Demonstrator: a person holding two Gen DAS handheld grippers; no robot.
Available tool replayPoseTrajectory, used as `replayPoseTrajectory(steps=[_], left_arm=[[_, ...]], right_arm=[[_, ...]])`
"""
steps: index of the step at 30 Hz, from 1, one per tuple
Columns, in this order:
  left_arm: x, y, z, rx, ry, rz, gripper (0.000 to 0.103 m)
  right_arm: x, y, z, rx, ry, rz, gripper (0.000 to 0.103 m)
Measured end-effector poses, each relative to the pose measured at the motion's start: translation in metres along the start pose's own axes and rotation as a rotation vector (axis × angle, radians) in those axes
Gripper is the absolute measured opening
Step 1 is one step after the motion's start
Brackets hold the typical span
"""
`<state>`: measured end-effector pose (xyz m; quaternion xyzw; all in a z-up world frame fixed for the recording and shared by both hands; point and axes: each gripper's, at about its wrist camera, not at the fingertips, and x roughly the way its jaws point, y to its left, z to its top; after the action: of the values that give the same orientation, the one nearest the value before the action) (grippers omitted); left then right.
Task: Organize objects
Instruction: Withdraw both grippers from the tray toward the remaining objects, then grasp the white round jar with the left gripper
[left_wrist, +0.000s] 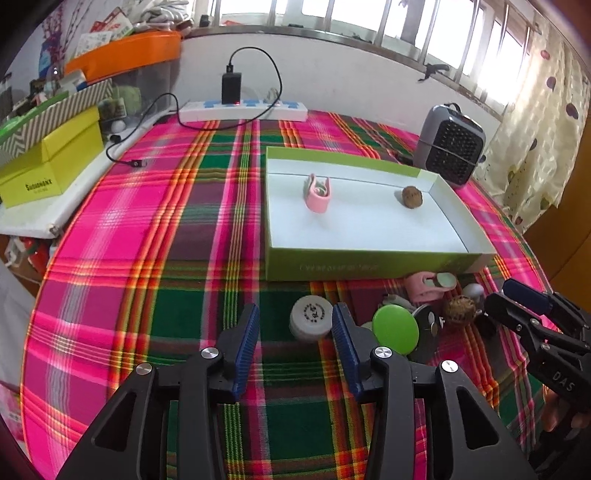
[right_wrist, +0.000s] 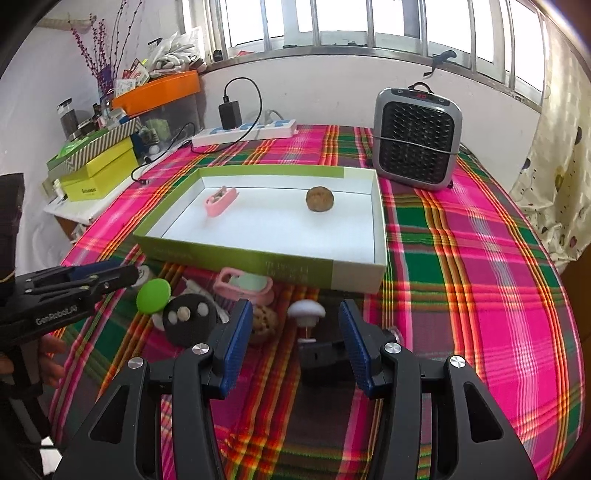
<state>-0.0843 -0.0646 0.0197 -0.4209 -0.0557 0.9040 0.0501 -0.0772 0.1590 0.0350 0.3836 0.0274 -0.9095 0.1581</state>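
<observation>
A green box (left_wrist: 369, 264) (right_wrist: 258, 258) with a white inside holds a pink clip (left_wrist: 317, 192) (right_wrist: 220, 199) and a brown ball (left_wrist: 412, 196) (right_wrist: 320, 198). In front of it lies a pile: a white round cap (left_wrist: 309, 320), a green disc (left_wrist: 394, 329) (right_wrist: 153, 295), a black disc (right_wrist: 190, 319), a second brown ball (left_wrist: 460, 309) (right_wrist: 263, 323), a pink holder (left_wrist: 424, 286) (right_wrist: 245, 286) and a white mushroom-shaped knob (right_wrist: 306, 314). My left gripper (left_wrist: 295, 343) is open, with the white cap between its fingertips. My right gripper (right_wrist: 291, 339) is open around the white knob.
The table has a pink and green plaid cloth (left_wrist: 166, 258). A grey heater (right_wrist: 417, 136) stands behind the box on the right. A white power strip (left_wrist: 243, 109) with a black charger lies at the back. Yellow boxes (left_wrist: 48, 166) are stacked at the left.
</observation>
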Motion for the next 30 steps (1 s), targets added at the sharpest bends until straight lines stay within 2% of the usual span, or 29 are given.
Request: replayPoseTrajectory(steps=[5,26,30], left_arm=[[0.009,-0.004,-0.001,0.009,0.020,-0.004,0.039],[0.021,0.008,0.004,0.007,0.021,0.073,0.039],[0.021,0.010,0.003,0.009,0.020,0.065,0.039]], right_arm=[[-0.001,0.000,-0.004,0.003,0.007,0.004,0.054],[0.009,0.022,-0.008,-0.068,0.040,0.033,0.054],[0.013,0.025,-0.008,-0.072,0.047,0.059,0.054]])
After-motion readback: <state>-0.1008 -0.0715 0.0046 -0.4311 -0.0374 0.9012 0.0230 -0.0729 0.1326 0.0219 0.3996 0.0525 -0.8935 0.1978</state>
